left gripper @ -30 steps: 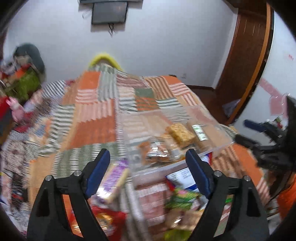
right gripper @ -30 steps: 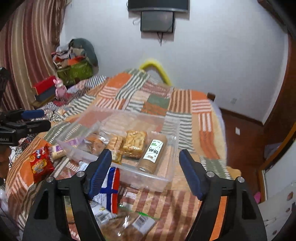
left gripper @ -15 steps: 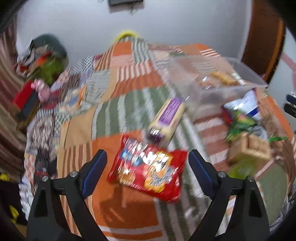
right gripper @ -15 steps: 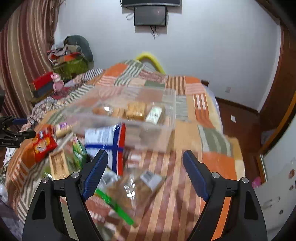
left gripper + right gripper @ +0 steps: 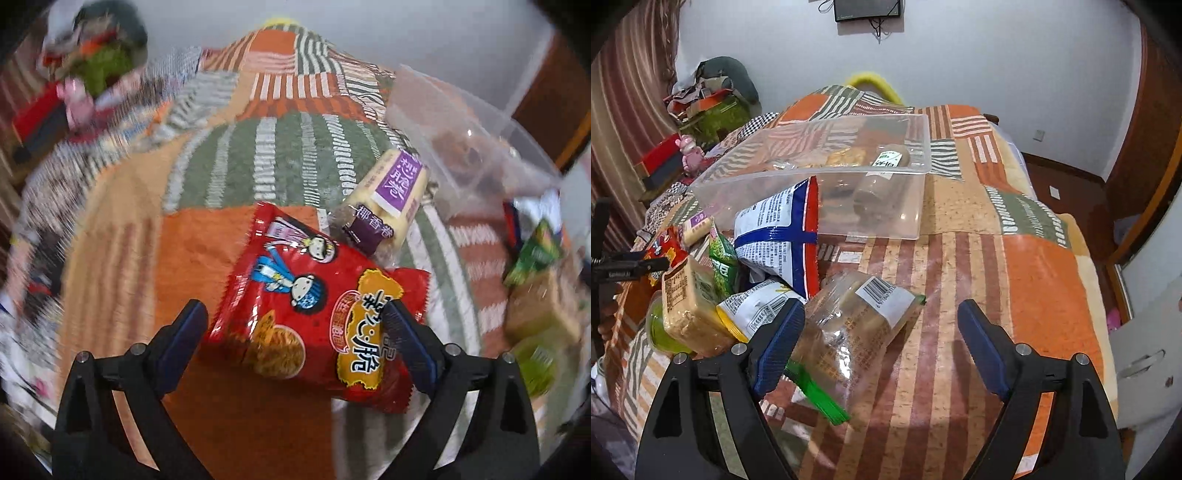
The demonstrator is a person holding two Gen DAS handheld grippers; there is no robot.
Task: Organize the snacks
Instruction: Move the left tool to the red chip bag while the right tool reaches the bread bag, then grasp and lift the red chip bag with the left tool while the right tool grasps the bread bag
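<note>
While the left gripper (image 5: 295,332) hangs low over the bed (image 5: 258,177), its fingers (image 5: 184,332) are spreading wider and straddle the near end of a red snack bag (image 5: 314,306) that lies flat on an orange patch of the patchwork blanket; the pads do not press on it, though the right-side finger overlaps the bag's edge. Just beyond the red snack bag, touching its far corner, lies a cream roll with a purple label (image 5: 388,199), and past that stands the clear plastic bin (image 5: 480,122), blurred in this view. To the right of the red snack bag sit a tan wrapped block (image 5: 543,306) and a green packet (image 5: 535,254). Seen from the right wrist, the right gripper (image 5: 882,332) has its fingers (image 5: 779,339) released and wide, with a clear bag of brown biscuits (image 5: 849,325) between them, nearer the left finger and not squeezed. Beyond that bag a blue, white and red packet (image 5: 783,236) leans against the clear plastic bin's near wall. Inside the bin lie a brown roll with a green-and-white label (image 5: 890,158) and some golden pastries (image 5: 846,157).
</note>
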